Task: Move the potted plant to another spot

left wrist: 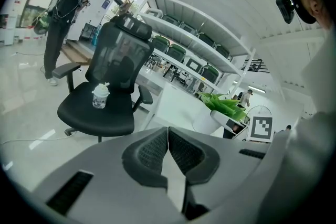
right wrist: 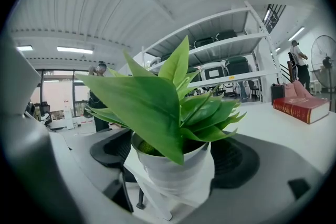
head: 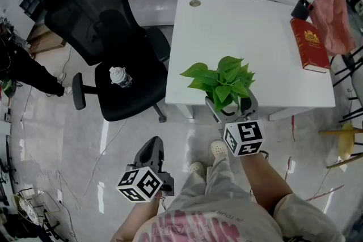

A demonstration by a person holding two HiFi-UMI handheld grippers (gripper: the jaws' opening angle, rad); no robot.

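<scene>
- Left gripper: sitting at lower centre, ribbed pads pressing together with nothing between them.
- Black mesh office chair: standing at centre left, carrying a plastic bottle on its seat.
- Potted plant: showing right of centre, by the white table.
- Person: standing at upper left.

grn plant, wht pot, red book

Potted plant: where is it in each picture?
Head view: potted plant at the near edge of the white table, between the right gripper's jaws.
Left gripper view: right of middle, at the table's edge.
Right gripper view: fills the middle, between the jaws.
Shared landmark: the white table, seen in all three.
</scene>
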